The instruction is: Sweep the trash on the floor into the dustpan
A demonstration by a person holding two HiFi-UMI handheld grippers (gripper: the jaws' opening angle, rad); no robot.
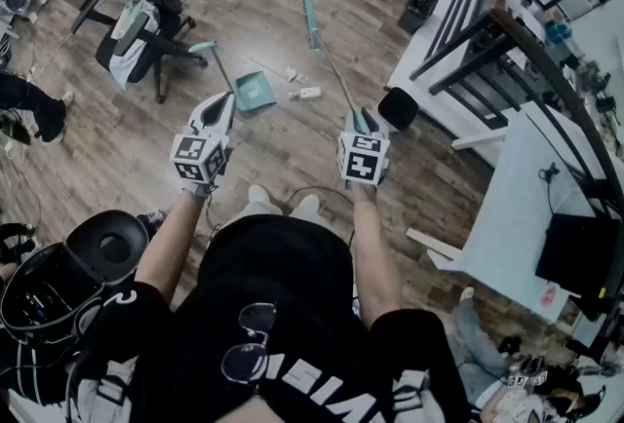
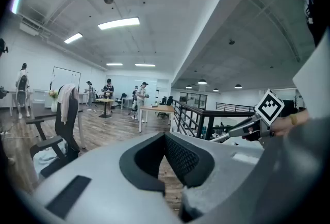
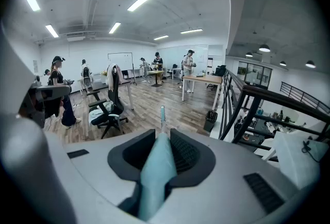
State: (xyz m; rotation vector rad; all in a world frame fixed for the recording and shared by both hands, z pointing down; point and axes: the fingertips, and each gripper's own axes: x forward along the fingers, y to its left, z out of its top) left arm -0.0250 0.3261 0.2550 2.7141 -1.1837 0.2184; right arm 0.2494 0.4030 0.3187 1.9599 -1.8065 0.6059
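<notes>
A teal dustpan [image 1: 255, 91] rests on the wood floor with its long handle [image 1: 216, 63] leaning up to the left. Two white scraps of trash [image 1: 306, 93] [image 1: 292, 74] lie just right of it. My left gripper [image 1: 221, 103] [image 2: 168, 166] hovers near the dustpan's handle. Its jaws stand a narrow gap apart with nothing between them, and floor shows through the gap. My right gripper [image 1: 363, 121] [image 3: 159, 158] is shut on the teal broom handle [image 3: 156, 171]. The handle runs away from me to the brush head [image 1: 311, 21], which lies on the floor beyond the trash.
An office chair [image 1: 146, 33] draped with cloth stands at the far left. A black bin [image 1: 417, 9], a dark railing [image 1: 492, 26] and a white desk [image 1: 522, 207] line the right side. A round black object [image 1: 397, 108] sits beside my right gripper. People stand far off.
</notes>
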